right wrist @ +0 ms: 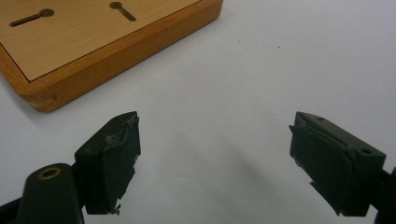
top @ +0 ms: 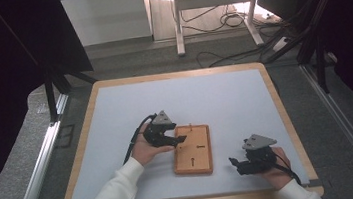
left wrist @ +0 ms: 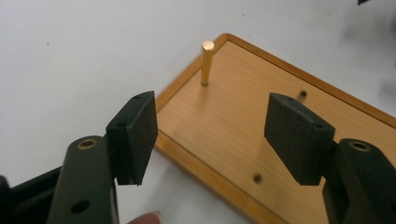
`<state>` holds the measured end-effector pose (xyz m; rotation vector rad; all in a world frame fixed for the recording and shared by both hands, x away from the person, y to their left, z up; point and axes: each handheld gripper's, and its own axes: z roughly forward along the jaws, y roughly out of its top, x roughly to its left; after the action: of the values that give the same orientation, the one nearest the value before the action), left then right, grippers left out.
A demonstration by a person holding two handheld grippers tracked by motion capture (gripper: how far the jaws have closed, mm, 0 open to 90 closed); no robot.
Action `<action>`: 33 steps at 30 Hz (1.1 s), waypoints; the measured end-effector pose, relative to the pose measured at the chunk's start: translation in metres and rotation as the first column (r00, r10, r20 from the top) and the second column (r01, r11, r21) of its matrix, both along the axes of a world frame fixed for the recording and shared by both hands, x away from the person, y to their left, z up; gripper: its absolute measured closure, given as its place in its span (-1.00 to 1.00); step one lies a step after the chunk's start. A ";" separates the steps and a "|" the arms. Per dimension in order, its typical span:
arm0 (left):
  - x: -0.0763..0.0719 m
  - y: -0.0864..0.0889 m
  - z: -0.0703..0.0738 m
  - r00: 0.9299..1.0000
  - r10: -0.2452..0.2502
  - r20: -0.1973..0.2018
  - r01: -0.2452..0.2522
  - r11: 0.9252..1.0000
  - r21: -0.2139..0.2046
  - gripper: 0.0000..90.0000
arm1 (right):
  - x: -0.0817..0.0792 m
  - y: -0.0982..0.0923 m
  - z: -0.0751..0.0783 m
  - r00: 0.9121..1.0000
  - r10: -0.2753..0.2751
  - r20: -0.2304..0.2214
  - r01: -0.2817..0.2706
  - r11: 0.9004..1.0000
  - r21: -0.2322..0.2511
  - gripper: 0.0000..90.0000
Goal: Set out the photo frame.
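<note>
Board [top: 192, 149] of wood lies flat near the middle of our worktop [top: 116, 116], with one brass peg [left wrist: 206, 62] standing upright by its far corner. Our left tool [top: 175, 139] hangs over the board's near edge, jaws spread and empty, the peg ahead of them. Our right tool [top: 240, 165] rests off to the side, just as spread, holding nothing. To take the peg cleanly, we judge we should centre the jaws on either side of it, come in level, and pinch low before lifting straight up.
</note>
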<state>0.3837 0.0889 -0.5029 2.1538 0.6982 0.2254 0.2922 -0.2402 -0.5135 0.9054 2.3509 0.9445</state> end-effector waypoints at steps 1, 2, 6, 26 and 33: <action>0.003 -0.003 -0.001 1.000 -0.003 -0.002 0.003 1.000 -0.001 -0.21 | 0.000 0.000 0.000 1.000 0.000 0.001 0.000 1.000 0.001 -0.63; 0.006 -0.005 -0.001 1.000 -0.007 0.001 0.007 1.000 0.006 -0.20 | 0.000 0.000 0.000 1.000 0.000 0.001 0.000 1.000 0.001 -0.63; 0.018 -0.016 -0.005 1.000 -0.012 0.005 0.012 1.000 0.010 -0.17 | 0.000 -0.001 0.000 1.000 0.000 0.000 0.000 1.000 0.002 -0.63; 0.040 -0.035 -0.022 0.998 -0.061 0.010 0.062 0.998 -0.030 0.50 | 0.000 -0.002 -0.001 1.000 -0.006 -0.006 0.006 1.000 -0.001 -0.63; 0.038 -0.038 -0.022 0.996 -0.089 0.017 0.090 0.996 -0.024 0.74 | 0.000 -0.002 -0.002 1.000 -0.006 -0.008 0.006 1.000 -0.004 -0.63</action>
<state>0.4218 0.0506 -0.5247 2.1521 0.5907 0.1856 0.2922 -0.2417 -0.5152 0.9164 2.3546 0.9355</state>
